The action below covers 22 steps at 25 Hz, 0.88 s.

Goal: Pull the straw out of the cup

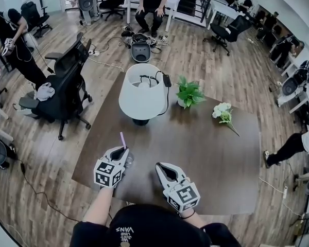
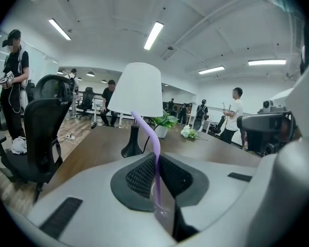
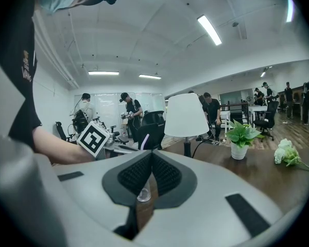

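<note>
A clear cup (image 1: 129, 160) stands on the dark table (image 1: 211, 158) near its front left edge, with a purple straw (image 1: 122, 139) sticking up out of it. My left gripper (image 1: 124, 153) reaches in from the near side and is shut on the straw. In the left gripper view the straw (image 2: 155, 153) runs up between the black pads (image 2: 140, 178), and the cup (image 2: 164, 206) sits just below them. My right gripper (image 1: 161, 167) is held to the right of the cup, jaws shut and holding nothing. Its own view shows the cup (image 3: 143, 193) beyond its shut jaws (image 3: 152, 158).
A white-shaded lamp (image 1: 142, 94) stands at the table's back left, a cable trailing from it. A potted plant (image 1: 188, 92) and a white flower sprig (image 1: 223, 112) lie further right. An office chair (image 1: 67, 81) stands left of the table. People sit and stand around the room.
</note>
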{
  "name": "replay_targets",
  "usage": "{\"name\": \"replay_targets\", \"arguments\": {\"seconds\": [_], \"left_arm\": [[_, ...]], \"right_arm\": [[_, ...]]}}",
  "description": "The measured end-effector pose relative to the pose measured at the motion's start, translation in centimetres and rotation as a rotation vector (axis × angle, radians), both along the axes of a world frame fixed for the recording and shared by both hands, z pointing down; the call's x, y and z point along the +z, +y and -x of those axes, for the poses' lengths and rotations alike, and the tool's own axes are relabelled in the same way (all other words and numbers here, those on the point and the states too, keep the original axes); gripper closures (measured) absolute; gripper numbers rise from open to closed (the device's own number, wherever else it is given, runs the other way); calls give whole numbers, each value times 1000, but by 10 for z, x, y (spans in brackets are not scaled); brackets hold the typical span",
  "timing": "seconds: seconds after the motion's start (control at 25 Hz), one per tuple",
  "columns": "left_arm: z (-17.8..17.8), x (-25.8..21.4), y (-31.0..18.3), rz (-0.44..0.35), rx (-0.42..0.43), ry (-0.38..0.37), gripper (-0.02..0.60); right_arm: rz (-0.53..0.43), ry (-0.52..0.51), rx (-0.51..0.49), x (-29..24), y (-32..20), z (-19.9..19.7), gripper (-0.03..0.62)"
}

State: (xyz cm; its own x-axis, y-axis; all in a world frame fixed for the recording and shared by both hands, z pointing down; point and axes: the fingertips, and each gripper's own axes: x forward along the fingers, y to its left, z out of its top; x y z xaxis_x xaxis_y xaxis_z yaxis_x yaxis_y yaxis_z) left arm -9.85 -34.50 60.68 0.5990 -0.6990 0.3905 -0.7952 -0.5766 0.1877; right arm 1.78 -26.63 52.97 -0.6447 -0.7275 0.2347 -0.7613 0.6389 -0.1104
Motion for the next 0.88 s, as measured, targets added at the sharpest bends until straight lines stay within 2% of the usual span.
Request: {"name": "replay_targets", "arguments": {"seconds": [0.36,0.88], "left_arm": [[4,-16,0,-35,-18,19,549],[12,-80,10,-169,-47,59,549]], "right_arm": [[-9,-5,-11,-2,1,2,576],[-23,-16,-55,-7,10,11,577]]}}
